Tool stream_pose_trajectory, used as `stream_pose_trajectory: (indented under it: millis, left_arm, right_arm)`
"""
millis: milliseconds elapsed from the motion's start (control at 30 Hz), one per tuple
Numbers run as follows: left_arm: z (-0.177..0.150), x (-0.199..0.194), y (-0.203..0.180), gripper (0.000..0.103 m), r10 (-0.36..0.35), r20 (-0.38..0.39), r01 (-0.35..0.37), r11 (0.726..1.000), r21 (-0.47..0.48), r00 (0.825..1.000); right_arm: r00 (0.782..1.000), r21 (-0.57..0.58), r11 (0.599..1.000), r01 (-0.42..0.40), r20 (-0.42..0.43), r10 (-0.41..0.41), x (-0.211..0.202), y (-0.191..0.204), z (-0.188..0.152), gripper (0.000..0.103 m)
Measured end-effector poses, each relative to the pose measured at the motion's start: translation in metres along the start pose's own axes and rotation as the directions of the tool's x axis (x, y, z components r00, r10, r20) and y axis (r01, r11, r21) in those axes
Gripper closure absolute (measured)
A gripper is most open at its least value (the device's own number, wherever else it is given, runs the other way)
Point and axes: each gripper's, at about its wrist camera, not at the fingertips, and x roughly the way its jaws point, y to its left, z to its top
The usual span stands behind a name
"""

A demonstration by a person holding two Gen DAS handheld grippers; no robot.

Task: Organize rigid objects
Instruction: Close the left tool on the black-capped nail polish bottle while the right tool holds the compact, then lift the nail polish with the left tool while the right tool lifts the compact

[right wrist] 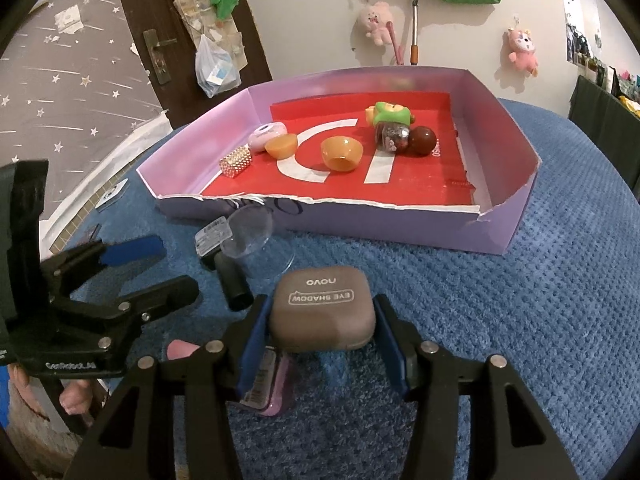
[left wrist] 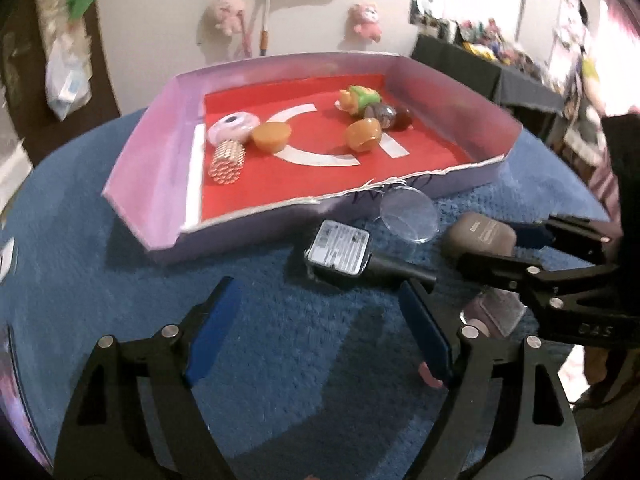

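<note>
My right gripper (right wrist: 320, 322) is shut on a brown eye shadow case (right wrist: 324, 312), its blue pads pressed on both sides, just above the blue cloth. The left wrist view shows the same case (left wrist: 480, 236) in the right gripper (left wrist: 516, 248) at the right. My left gripper (left wrist: 320, 320) is open over bare cloth, with nothing between its fingers. It also appears at the left in the right wrist view as the left gripper (right wrist: 160, 268). A black-handled item with a white label (left wrist: 340, 252) and a clear dome (left wrist: 408, 214) lie just ahead of it.
A purple box (right wrist: 400, 224) with a red floor stands behind, holding a gold studded cylinder (right wrist: 236, 162), orange half shells (right wrist: 340, 154), a green toy (right wrist: 392, 114) and a brown ball (right wrist: 424, 140). A labelled pink-tinted piece (right wrist: 272, 392) lies under the right gripper.
</note>
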Motion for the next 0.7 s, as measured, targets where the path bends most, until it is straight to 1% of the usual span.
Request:
stream_pose_trajectory:
  millis: [67,167,267,333,367,533,600,633,700]
  left_arm:
    - [0.004,0.009,-0.001,0.021,-0.004,-0.019,0.004,1.000,0.021,1.000]
    - [0.009,0.012,-0.001,0.021,-0.053,-0.020,0.054,0.998,0.028,0.998]
    - [0.013,0.015,0.000,0.022,-0.111,-0.031,0.112,0.994,0.015,0.993]
    - [0.016,0.017,-0.003,0.025,-0.163,-0.043,0.163,0.986,0.013,0.986]
    - [0.016,0.018,-0.006,0.028,-0.179,-0.050,0.180,0.984,0.017,0.983]
    - [0.005,0.013,-0.011,0.030,-0.196,-0.063,0.198,0.979,0.037,0.979]
    - [-0.001,0.007,-0.016,0.035,-0.193,-0.069,0.197,0.978,0.062,0.979]
    - [-0.004,0.002,-0.019,0.040,-0.204,-0.075,0.210,0.975,0.077,0.976]
    - [-0.010,-0.006,-0.021,0.043,-0.225,-0.077,0.232,0.968,0.096,0.971]
  right_arm:
    - [1.000,0.001,1.000,0.001,0.002,-0.001,0.000,-0.001,0.000,0.049]
    - [1.000,0.007,1.000,-0.005,0.001,0.005,0.001,-0.002,0.001,0.049]
    - [1.000,0.001,1.000,-0.007,0.001,0.007,0.002,-0.003,0.001,0.049]
    - [1.000,-0.004,1.000,-0.009,0.003,0.009,0.003,-0.002,0.001,0.049]
    - [1.000,-0.006,1.000,-0.010,0.004,0.010,0.003,-0.002,0.001,0.048]
    - [1.000,0.000,1.000,-0.030,0.001,0.030,0.003,-0.002,0.002,0.049]
    - [0.999,0.001,0.999,-0.037,-0.001,0.037,0.003,-0.003,0.002,0.049]
    - [0.999,-0.003,0.999,-0.039,-0.001,0.039,0.003,-0.002,0.002,0.049]
    - [0.999,-0.008,0.999,-0.041,-0.002,0.041,0.003,-0.004,0.002,0.049]
